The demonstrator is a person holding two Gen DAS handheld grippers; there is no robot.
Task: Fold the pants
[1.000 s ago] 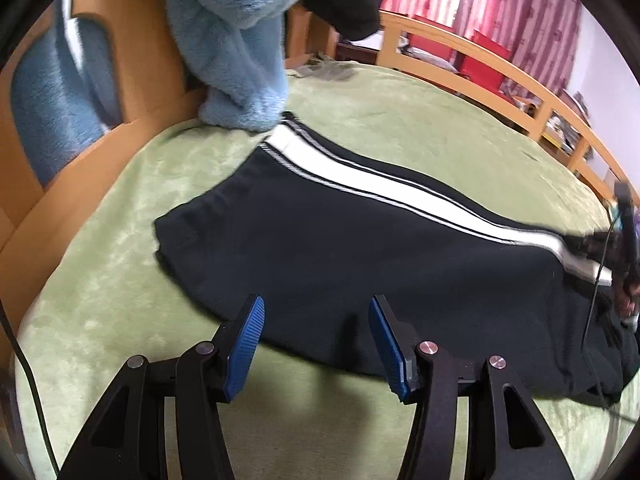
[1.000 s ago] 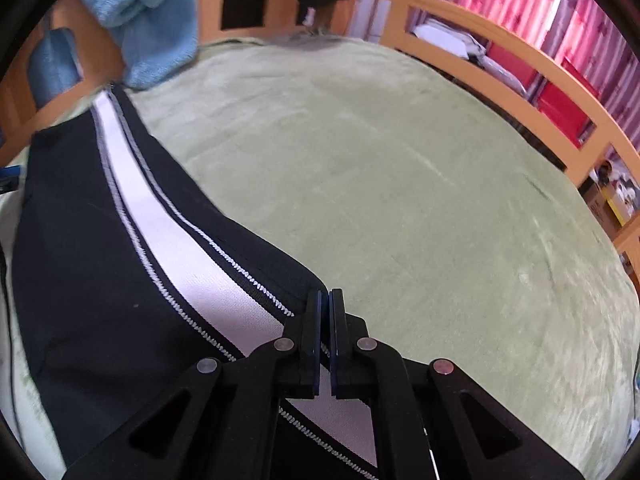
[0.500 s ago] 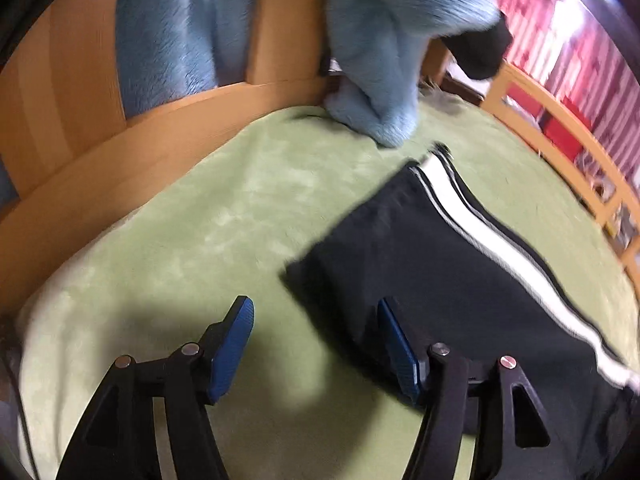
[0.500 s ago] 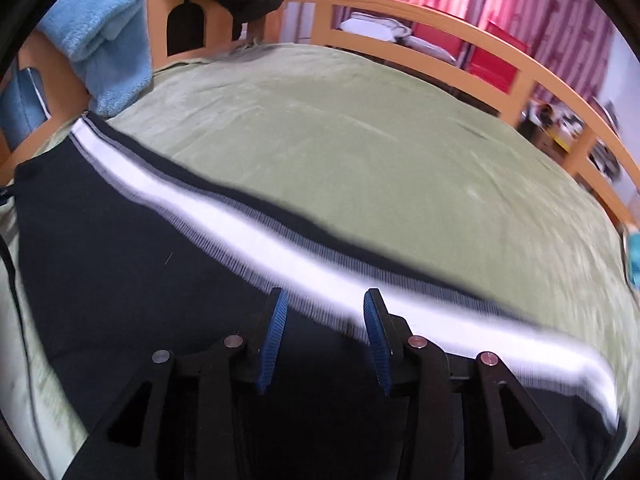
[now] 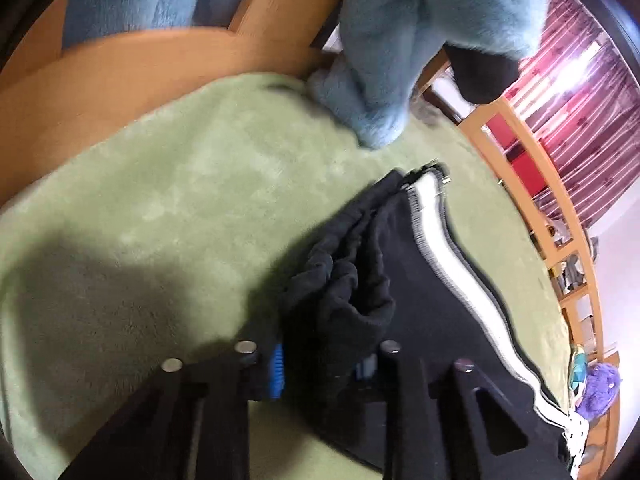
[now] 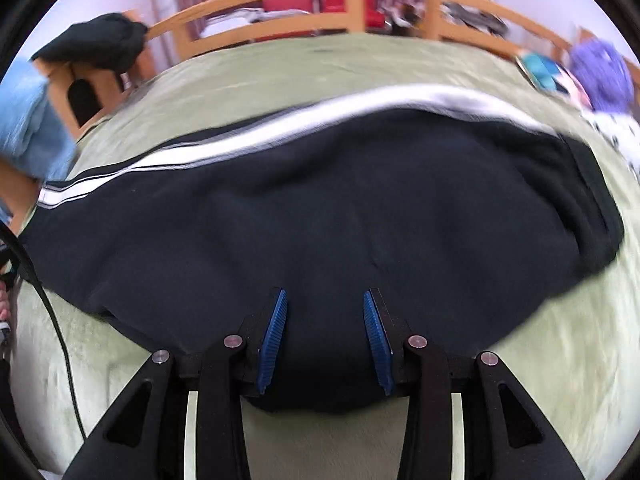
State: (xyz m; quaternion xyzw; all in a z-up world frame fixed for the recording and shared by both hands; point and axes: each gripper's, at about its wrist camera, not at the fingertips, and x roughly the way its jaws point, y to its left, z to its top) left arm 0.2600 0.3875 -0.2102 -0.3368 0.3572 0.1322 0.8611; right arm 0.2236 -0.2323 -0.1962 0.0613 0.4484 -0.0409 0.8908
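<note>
Black pants (image 5: 420,300) with a white side stripe (image 5: 452,264) lie across a green bedcover (image 5: 180,200). My left gripper (image 5: 320,364) is at one end of them. Its jaws are closing on a bunched fold of black fabric that fills the gap between the blue pads. In the right wrist view the pants (image 6: 320,208) spread wide, with the stripe (image 6: 280,128) along their far edge. My right gripper (image 6: 324,340) stands open low over the pants' near edge, and flat cloth shows between its pads (image 6: 272,340) without being pinched.
A fluffy blue blanket (image 5: 400,40) hangs over the wooden bed frame (image 5: 160,60) beyond the pants. A dark garment (image 6: 96,44) sits on the far corner post. A purple plush (image 6: 600,72) and small items lie at the far right. A black cable (image 6: 52,320) runs along the left.
My left gripper swung to the pants' end and closed on bunched fabric. My right gripper let go of the striped edge, opened, and swung over to the pants' near edge.
</note>
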